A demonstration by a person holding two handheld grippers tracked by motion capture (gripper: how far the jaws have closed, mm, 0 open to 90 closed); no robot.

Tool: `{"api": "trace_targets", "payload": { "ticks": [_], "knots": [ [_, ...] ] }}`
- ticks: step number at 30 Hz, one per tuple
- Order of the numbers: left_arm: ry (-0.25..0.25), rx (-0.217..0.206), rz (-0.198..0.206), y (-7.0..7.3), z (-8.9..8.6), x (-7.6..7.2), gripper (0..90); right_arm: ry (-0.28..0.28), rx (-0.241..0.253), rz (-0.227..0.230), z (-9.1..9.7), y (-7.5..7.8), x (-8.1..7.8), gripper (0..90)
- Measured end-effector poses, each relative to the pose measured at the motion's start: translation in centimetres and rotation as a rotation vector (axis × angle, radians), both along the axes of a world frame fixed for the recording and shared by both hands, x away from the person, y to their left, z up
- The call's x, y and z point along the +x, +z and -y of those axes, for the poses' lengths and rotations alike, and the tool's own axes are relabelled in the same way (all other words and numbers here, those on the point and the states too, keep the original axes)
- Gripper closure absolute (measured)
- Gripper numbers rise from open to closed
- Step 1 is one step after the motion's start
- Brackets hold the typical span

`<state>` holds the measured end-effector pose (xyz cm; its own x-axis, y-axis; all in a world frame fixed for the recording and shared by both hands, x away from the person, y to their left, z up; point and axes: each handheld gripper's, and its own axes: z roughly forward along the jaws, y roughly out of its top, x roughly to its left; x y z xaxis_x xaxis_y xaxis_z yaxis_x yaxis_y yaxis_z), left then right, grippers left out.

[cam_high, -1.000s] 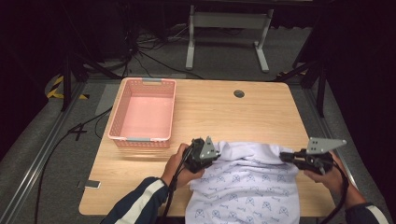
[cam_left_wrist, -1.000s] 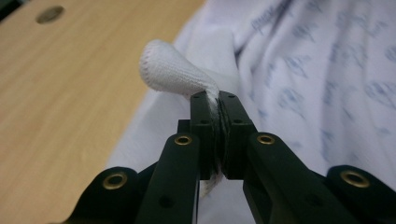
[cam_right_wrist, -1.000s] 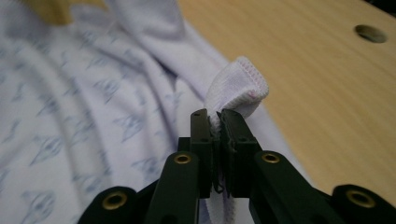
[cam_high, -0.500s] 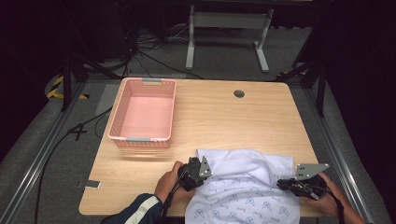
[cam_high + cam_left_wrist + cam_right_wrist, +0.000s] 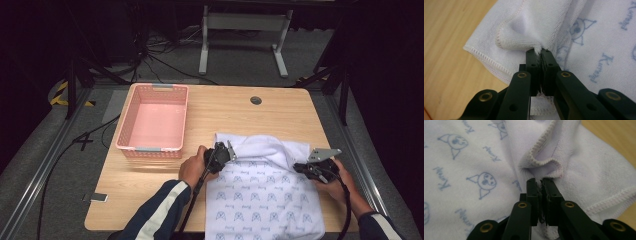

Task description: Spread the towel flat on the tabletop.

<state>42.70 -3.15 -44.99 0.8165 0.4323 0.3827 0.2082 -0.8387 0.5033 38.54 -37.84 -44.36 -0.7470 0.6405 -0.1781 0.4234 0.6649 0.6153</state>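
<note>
Fold step in hand. Left hand-held gripper (image 5: 231, 150) and right hand-held gripper (image 5: 301, 167) each pinch a folded-over edge of the white printed towel (image 5: 262, 197), which lies on the tabletop (image 5: 240, 117) right of the pink basket (image 5: 152, 125). Next, judged: lay the fold flat, then release.

A white printed cotton towel (image 5: 265, 192) lies on the light wooden surface (image 5: 235, 112), its far edge folded back. The left tool (image 5: 226, 152) and right tool (image 5: 305, 167) pinch that fold's two ends. An empty pink plastic basket (image 5: 152, 122) sits left.
</note>
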Motion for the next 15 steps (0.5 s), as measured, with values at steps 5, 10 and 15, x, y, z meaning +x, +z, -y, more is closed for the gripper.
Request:
{"api": "trace_targets", "payload": {
  "ticks": [5, 10, 15],
  "knots": [
    [0.083, 0.003, 0.011, 0.0, 1.1, 4.6, 86.4, -0.069, -0.046, 0.041, -0.6, 0.0, 4.2, 83.8],
    [0.151, -0.031, -0.005, 0.0, 1.5, 8.0, 86.4, -0.149, -0.028, 0.053, -0.5, -0.1, 7.7, 83.9],
    [0.207, -0.077, -0.003, 0.7, 1.8, 10.0, 86.3, -0.199, -0.044, 0.08, -1.0, -0.1, 10.4, 83.7]
  ]
}}
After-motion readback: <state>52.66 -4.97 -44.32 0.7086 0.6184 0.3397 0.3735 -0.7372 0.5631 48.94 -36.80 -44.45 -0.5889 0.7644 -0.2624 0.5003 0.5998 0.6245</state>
